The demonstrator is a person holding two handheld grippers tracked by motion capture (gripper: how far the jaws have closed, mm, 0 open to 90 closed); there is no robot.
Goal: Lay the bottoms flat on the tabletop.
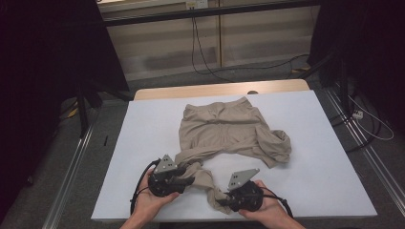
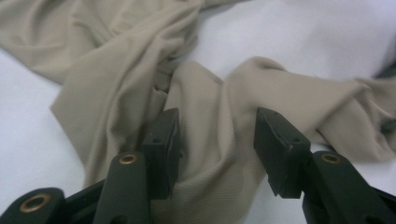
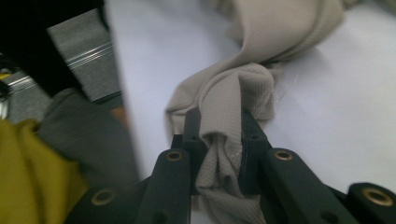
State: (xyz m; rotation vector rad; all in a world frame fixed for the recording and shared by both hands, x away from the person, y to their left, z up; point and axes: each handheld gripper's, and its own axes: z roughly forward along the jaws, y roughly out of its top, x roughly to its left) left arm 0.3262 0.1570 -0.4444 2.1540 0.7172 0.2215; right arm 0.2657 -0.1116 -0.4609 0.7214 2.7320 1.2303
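While the left gripper [image 2: 217, 140] stands spread over a twisted leg of the beige ribbed fabric trousers [image 1: 224, 131] on the white table [image 1: 325, 157], the right gripper [image 3: 219, 137] pinches the bunched cuff.

Both bare hands come in at the near edge of the white table [image 1: 143, 143]. The left black two-jaw gripper [image 2: 217, 140] stands with jaws apart. The right black two-jaw gripper [image 3: 219, 140] has its jaws pinched on bunched beige cloth [image 3: 233, 93].

No readable text, no labels, no brands, no numbers, no signs
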